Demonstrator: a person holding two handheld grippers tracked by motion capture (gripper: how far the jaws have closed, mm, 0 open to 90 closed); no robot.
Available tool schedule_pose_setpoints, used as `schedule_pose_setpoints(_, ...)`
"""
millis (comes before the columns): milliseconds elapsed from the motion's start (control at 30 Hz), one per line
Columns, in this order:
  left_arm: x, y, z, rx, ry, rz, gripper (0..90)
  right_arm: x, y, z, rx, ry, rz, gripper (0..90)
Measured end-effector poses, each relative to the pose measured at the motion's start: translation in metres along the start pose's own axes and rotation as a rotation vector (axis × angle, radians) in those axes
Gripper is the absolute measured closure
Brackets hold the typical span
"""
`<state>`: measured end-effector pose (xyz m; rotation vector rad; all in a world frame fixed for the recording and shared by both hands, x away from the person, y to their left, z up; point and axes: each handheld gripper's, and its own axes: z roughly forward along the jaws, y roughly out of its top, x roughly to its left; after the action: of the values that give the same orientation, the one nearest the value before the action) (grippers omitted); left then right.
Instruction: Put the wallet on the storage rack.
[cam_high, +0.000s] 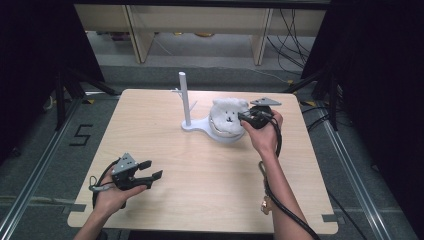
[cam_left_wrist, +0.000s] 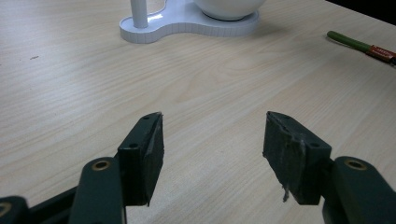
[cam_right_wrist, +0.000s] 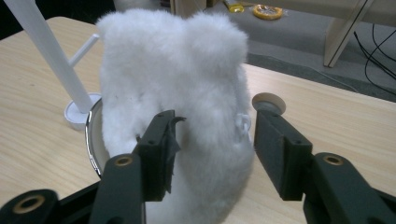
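Note:
A white fluffy plush (cam_high: 228, 113) with a small dark face sits on the round bowl end of a white stand (cam_high: 220, 132). A thin white post (cam_high: 184, 97) with short pegs rises from the stand's other end. My right gripper (cam_high: 242, 117) is at the plush's right side. In the right gripper view its jaws (cam_right_wrist: 212, 140) stand wide apart with the plush (cam_right_wrist: 187, 79) between them, the right pad clear of the fur. My left gripper (cam_high: 148, 171) rests near the table's front left, open and with nothing between its fingers (cam_left_wrist: 212, 140).
In the left gripper view, a green stick with a red label (cam_left_wrist: 359, 45) lies on the wooden table (cam_high: 165, 150). Shelf legs (cam_high: 137, 35) and floor cables (cam_high: 292, 35) lie beyond the far edge. A black cable (cam_high: 280, 205) trails from my right gripper along the forearm.

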<state>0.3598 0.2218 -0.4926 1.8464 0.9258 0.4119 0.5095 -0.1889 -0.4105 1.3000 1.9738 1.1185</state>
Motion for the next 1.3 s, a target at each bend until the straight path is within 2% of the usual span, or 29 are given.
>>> schedule_pose_setpoints(133,0.0,0.0,0.001,-0.005,-0.007,0.002,37.7,0.0,0.0,-0.009,-0.01,0.008,0.021,45.2)
schedule_pose_setpoints(167,0.0,-0.001,0.001,-0.002,-0.008,0.0,37.7,0.001,0.0,-0.016,0.001,0.017,0.052,43.3)
schedule_pose_setpoints(267,-0.001,-0.001,0.001,0.002,0.001,-0.004,37.7,-0.002,-0.001,-0.021,0.0,0.02,0.042,42.5)
schedule_pose_setpoints(300,-0.001,-0.001,0.001,0.001,0.0,-0.006,37.7,-0.003,-0.003,-0.027,0.002,0.019,0.067,42.3)
schedule_pose_setpoints(433,-0.001,-0.001,0.002,-0.003,0.001,-0.01,37.6,-0.008,-0.007,-0.037,0.012,0.023,0.061,42.5)
schedule_pose_setpoints(467,-0.001,-0.001,0.002,-0.003,0.001,-0.01,37.6,-0.006,-0.009,-0.04,0.023,0.021,0.092,42.6)
schedule_pose_setpoints(500,-0.001,-0.001,0.002,-0.004,0.002,-0.011,37.6,-0.008,-0.012,-0.043,0.029,0.021,0.077,43.4)
schedule_pose_setpoints(533,-0.001,-0.001,0.002,-0.005,0.003,-0.011,37.6,-0.007,-0.014,-0.045,0.042,0.018,0.099,43.4)
schedule_pose_setpoints(567,-0.001,-0.001,0.002,-0.005,0.004,-0.012,37.5,-0.008,-0.017,-0.048,0.053,0.017,0.098,43.3)
schedule_pose_setpoints(600,-0.001,-0.001,0.002,-0.004,0.003,-0.012,37.5,-0.012,-0.019,-0.049,0.059,0.021,0.079,43.2)
schedule_pose_setpoints(633,-0.001,-0.001,0.002,-0.004,0.003,-0.012,37.5,-0.012,-0.019,-0.049,0.059,0.021,0.079,43.2)
schedule_pose_setpoints(667,-0.001,0.0,0.002,-0.002,0.003,-0.013,37.5,-0.011,-0.022,-0.05,0.07,0.015,0.09,42.7)
schedule_pose_setpoints(700,0.0,0.0,0.003,-0.003,-0.002,-0.015,37.5,-0.014,-0.029,-0.054,0.112,0.02,0.091,42.8)
schedule_pose_setpoints(733,0.0,0.0,0.003,-0.003,-0.002,-0.015,37.6,-0.015,-0.033,-0.055,0.132,0.024,0.095,43.0)
schedule_pose_setpoints(800,0.0,-0.001,0.004,-0.008,-0.006,-0.021,37.7,-0.015,-0.035,-0.055,0.148,0.025,0.103,43.3)
schedule_pose_setpoints(833,0.0,-0.001,0.004,-0.005,0.0,-0.022,37.7,-0.016,-0.043,-0.059,0.204,0.036,0.108,44.9)
schedule_pose_setpoints(867,0.0,-0.001,0.004,-0.005,0.0,-0.022,37.7,-0.016,-0.043,-0.059,0.204,0.036,0.108,44.9)
schedule_pose_setpoints(933,0.0,-0.001,0.004,-0.01,-0.004,-0.023,37.7,-0.017,-0.052,-0.062,0.247,0.046,0.127,46.8)
schedule_pose_setpoints(1033,0.0,-0.001,0.004,-0.008,-0.002,-0.022,37.7,-0.017,-0.057,-0.063,0.268,0.039,0.132,47.1)
schedule_pose_setpoints(1067,-0.001,-0.002,0.003,-0.002,0.0,-0.022,37.7,-0.015,-0.061,-0.065,0.287,0.044,0.153,47.5)
schedule_pose_setpoints(1133,-0.001,-0.002,0.003,-0.003,-0.001,-0.025,37.7,-0.018,-0.065,-0.065,0.299,0.057,0.116,47.9)
schedule_pose_setpoints(1200,-0.001,-0.002,0.003,-0.007,-0.009,-0.025,37.7,-0.018,-0.067,-0.066,0.316,0.064,0.127,48.6)
schedule_pose_setpoints(1233,-0.002,-0.001,0.003,-0.012,-0.01,-0.026,37.7,-0.02,-0.069,-0.067,0.333,0.069,0.101,48.6)
schedule_pose_setpoints(1267,-0.002,-0.001,0.002,-0.003,0.0,-0.025,37.8,-0.019,-0.071,-0.068,0.372,0.092,0.111,48.6)
schedule_pose_setpoints(1300,-0.002,-0.001,0.002,-0.009,-0.002,-0.028,37.8,-0.019,-0.072,-0.068,0.384,0.042,0.102,48.6)
